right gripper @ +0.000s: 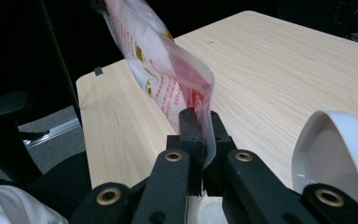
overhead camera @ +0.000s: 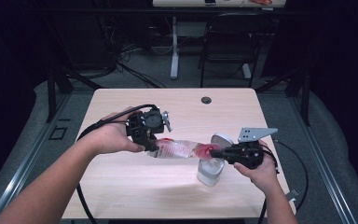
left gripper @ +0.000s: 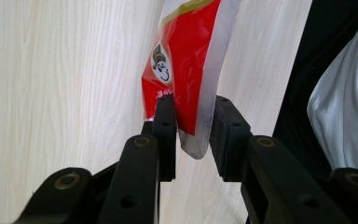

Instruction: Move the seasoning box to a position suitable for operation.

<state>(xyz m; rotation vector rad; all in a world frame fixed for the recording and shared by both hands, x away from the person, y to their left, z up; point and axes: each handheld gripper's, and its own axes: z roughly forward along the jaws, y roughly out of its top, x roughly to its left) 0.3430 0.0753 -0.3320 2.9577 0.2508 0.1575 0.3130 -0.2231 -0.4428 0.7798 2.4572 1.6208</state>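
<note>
A: Left side?
B: Left gripper (overhead camera: 153, 145) holds one end of the red-and-clear plastic pouch (overhead camera: 182, 149); in the left gripper view its jaws sit narrow on the pouch's sealed edge (left gripper: 191, 135).
A: And the pouch?
B: Stretched level above the pale wooden table (overhead camera: 121, 186), between both grippers.
A: Right side?
B: Right gripper (overhead camera: 216, 151) pinched tight on the other end (right gripper: 200, 107), over a clear round plastic container (overhead camera: 209, 171), its white lid (overhead camera: 222, 139) just behind.
</note>
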